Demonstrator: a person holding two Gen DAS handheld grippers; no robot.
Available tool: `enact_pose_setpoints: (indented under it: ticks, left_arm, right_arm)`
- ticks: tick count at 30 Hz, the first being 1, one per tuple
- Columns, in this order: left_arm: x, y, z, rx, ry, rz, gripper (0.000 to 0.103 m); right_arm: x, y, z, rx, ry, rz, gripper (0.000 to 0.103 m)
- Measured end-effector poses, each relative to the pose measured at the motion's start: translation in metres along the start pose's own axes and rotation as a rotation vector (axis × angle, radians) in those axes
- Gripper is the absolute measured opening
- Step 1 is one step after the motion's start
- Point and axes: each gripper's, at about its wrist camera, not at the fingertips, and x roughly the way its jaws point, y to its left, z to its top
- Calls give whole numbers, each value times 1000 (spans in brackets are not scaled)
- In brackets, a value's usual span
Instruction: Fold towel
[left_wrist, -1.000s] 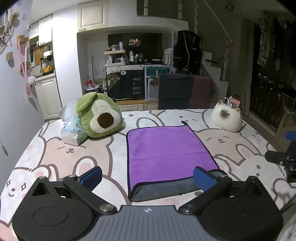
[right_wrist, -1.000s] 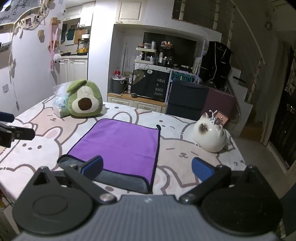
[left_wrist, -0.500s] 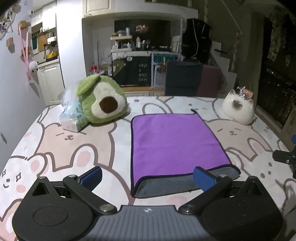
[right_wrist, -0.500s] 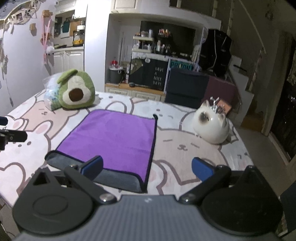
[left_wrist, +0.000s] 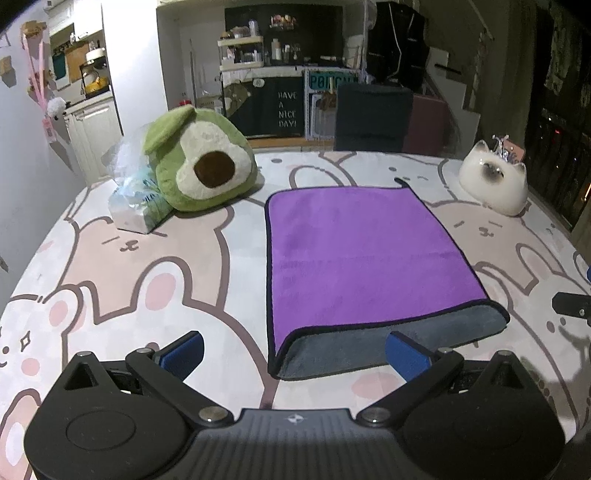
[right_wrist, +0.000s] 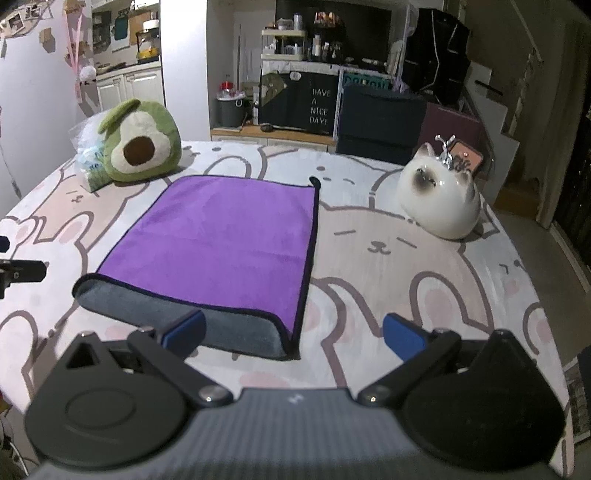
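A purple towel (left_wrist: 362, 251) with a grey underside lies folded flat on the bunny-print tablecloth; its grey fold edge faces me. It also shows in the right wrist view (right_wrist: 221, 240). My left gripper (left_wrist: 293, 352) is open and empty, just short of the towel's near left corner. My right gripper (right_wrist: 293, 332) is open and empty, just short of the near right corner. The right gripper's tip (left_wrist: 570, 304) shows at the right edge of the left wrist view, and the left gripper's tip (right_wrist: 22, 271) at the left edge of the right wrist view.
A green avocado plush (left_wrist: 199, 166) and a plastic bag (left_wrist: 135, 206) sit at the far left. A white cat-shaped ornament (left_wrist: 495, 184) sits at the far right. The table's right edge (right_wrist: 535, 280) drops to the floor. A dark chair (left_wrist: 373, 114) stands behind.
Both grippers have tilted downward and moved in closer over the table, so the towel sits larger and lower in both views. Both stay open. The towel has not moved.
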Motion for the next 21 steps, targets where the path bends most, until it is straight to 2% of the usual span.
enact_pose_setpoints:
  ticks: [12, 21]
  left_arm:
    - [42, 16, 5, -29, 111, -42, 103]
    - [65, 25, 5, -30, 163, -48, 103]
  right_arm:
    - [32, -5, 0, -20, 81, 27, 103]
    - [56, -1, 0, -38, 103, 78, 103]
